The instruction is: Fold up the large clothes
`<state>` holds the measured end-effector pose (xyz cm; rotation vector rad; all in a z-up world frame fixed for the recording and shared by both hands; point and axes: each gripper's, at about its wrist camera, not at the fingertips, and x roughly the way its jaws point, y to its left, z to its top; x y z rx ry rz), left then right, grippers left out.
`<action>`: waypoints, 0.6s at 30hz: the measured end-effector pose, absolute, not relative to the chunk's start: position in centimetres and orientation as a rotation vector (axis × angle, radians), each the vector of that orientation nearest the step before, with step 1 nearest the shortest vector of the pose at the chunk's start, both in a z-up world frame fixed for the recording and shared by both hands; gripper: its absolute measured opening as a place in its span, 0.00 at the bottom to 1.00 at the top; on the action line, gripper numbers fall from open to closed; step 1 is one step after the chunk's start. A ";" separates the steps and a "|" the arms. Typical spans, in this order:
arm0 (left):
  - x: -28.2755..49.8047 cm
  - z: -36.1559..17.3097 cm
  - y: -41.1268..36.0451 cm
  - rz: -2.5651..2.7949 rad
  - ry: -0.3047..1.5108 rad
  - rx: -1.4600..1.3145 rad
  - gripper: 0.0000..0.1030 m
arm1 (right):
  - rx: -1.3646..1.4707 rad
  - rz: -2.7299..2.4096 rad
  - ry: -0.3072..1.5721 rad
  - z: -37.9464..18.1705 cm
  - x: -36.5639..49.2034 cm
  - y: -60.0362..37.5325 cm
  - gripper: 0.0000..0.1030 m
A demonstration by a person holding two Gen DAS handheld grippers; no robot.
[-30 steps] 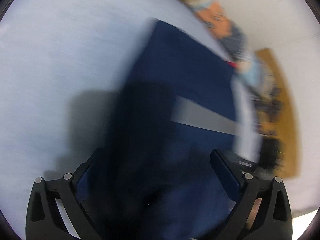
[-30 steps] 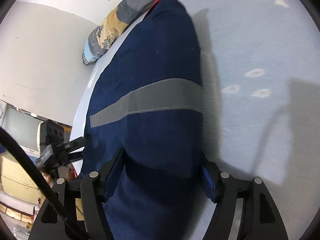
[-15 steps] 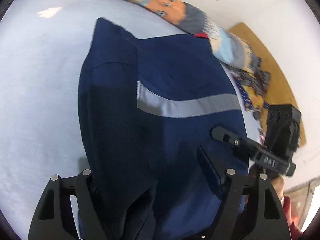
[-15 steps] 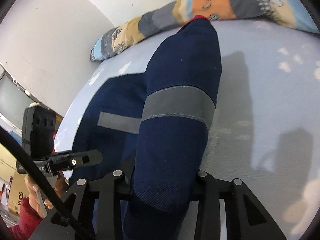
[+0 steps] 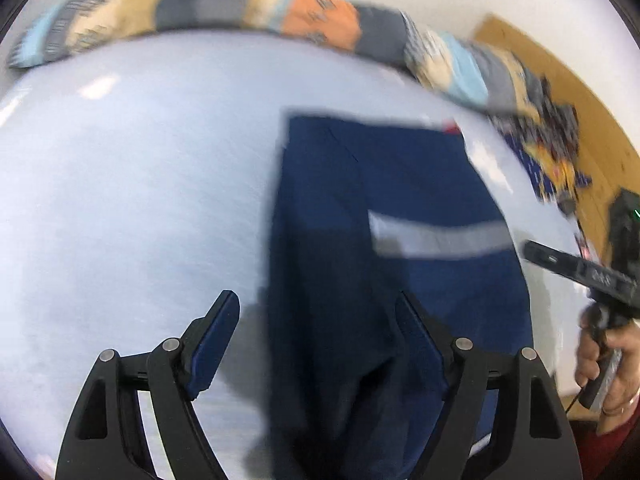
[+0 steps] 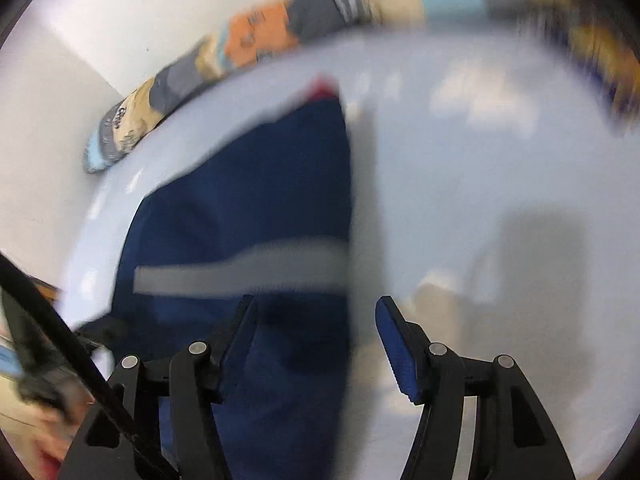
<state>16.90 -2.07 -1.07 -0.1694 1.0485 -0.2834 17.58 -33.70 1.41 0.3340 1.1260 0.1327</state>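
The navy garment (image 5: 400,264) lies folded lengthwise on the pale blue sheet (image 5: 140,200), its grey reflective band (image 5: 440,236) running across it and a red tab (image 6: 322,88) at its far end. The left gripper (image 5: 316,332) stands with its jaws apart above the cloth's left edge, and nothing appears pinched between its pads. The right gripper (image 6: 316,328) has jaws that are opening, with the garment's right edge below the gap and no pad pressing on it.

The likeliest trouble is that the freshly laid fold springs or slides back, because the stiff workwear fabric is now unheld on both sides. A trailing pad could also snag the top layer and drag it out of line, leaving the edges uneven for the next fold. Both views are blurred, so the edges' exact alignment cannot be judged.

The sheet is smooth, with a few lighter patches. A patchwork blanket (image 5: 280,12) in orange, grey and blue lies rolled along the bed's far side against a white wall (image 6: 100,20). A wooden floor (image 5: 560,88) shows beyond the right edge.
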 end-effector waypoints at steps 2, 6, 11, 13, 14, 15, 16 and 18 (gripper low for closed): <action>16.9 -0.1 -1.9 -0.262 1.001 -0.141 0.77 | 0.231 0.165 1.040 3.5 17.6 -32.3 0.64; 15.1 0.3 -5.0 -0.347 0.971 -0.013 0.64 | 0.224 0.240 1.068 2.4 18.1 -29.3 0.27; 14.3 -4.8 -6.6 -0.299 1.106 0.168 0.57 | 0.095 0.176 1.180 -2.3 19.3 -27.0 0.26; 14.8 -5.2 -5.8 -0.290 1.114 0.133 0.63 | 0.092 0.184 1.172 -2.1 19.3 -27.0 0.26; 14.9 -4.9 -5.6 -0.289 1.112 0.107 0.63 | 0.111 0.194 1.169 -1.5 19.1 -27.2 0.26; 15.0 -4.3 -5.4 -0.288 1.101 0.078 0.62 | 0.128 0.210 1.164 -1.0 18.7 -27.5 0.26; 15.0 -3.9 -5.5 -0.290 1.088 0.064 0.62 | 0.141 0.231 1.146 0.0 18.1 -27.7 0.26; 14.4 -2.3 -5.4 -0.286 1.026 0.052 0.62 | 0.120 0.258 1.111 1.7 17.3 -26.8 0.26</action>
